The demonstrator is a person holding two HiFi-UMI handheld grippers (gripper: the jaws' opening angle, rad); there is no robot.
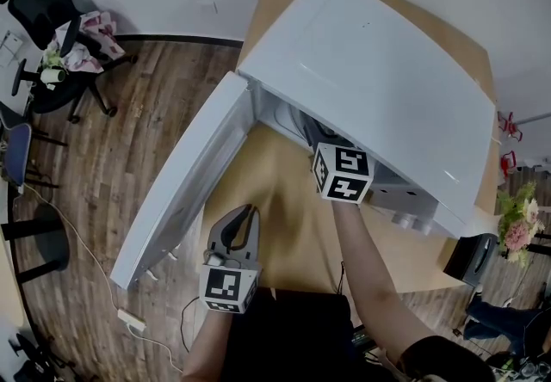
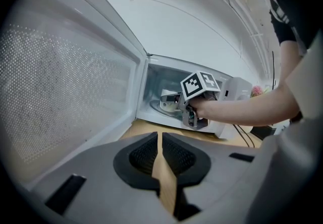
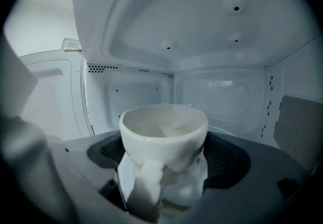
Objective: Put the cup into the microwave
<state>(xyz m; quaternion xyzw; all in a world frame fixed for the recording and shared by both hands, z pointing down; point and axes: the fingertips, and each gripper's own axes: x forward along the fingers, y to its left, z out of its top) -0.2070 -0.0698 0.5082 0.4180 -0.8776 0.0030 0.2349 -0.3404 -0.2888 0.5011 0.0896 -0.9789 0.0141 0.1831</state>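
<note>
Cup (image 3: 164, 142) base sunk out of sight inside right claw (image 3: 164, 187); in head view microwave (image 1: 379, 88) roof hides cup, claw tips.

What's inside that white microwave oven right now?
Inside the white microwave oven, the right gripper holds a white ceramic cup upright over a round glass turntable. The gripper covers the cup's base, so whether it touches the turntable cannot be seen.

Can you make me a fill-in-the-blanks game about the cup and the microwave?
1. The right gripper has its jaws shut on a white ____.
2. That gripper reaches into the ____.
3. Its door stands ____.
4. The left gripper has its jaws ____, with nothing between them.

Missing words: cup; microwave; open; shut.
</note>
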